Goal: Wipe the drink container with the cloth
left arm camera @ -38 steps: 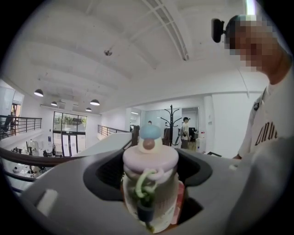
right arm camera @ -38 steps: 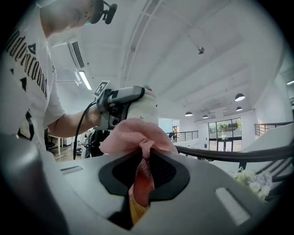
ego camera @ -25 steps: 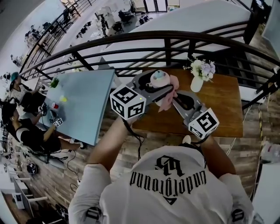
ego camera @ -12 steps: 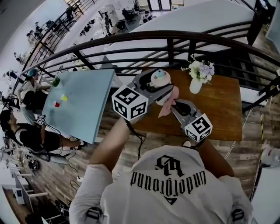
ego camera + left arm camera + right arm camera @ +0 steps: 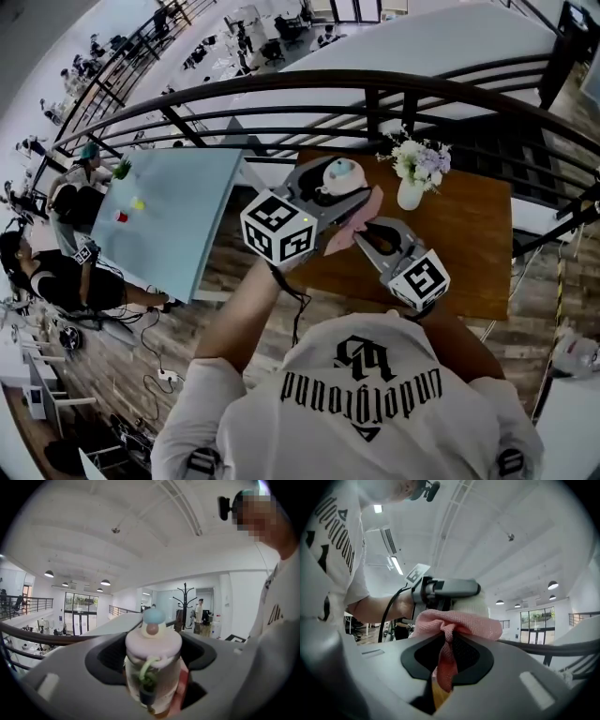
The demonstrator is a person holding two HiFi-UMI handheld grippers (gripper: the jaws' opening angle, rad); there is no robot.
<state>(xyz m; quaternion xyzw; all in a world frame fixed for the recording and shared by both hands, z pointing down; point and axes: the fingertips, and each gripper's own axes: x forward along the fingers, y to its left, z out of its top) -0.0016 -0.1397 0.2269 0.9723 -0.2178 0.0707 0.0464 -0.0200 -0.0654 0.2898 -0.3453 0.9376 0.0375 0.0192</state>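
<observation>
The left gripper (image 5: 153,679) clamps the drink container (image 5: 153,645); the right gripper (image 5: 445,670) pinches the cloth (image 5: 457,623), plainest in its own view.

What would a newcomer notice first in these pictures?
The left gripper holds a pastel-lidded bottle up near the left end of the wooden table, mid head view. The right gripper pinches a pink cloth against the bottle's side. A white flower vase stands on the table to their right.
</observation>
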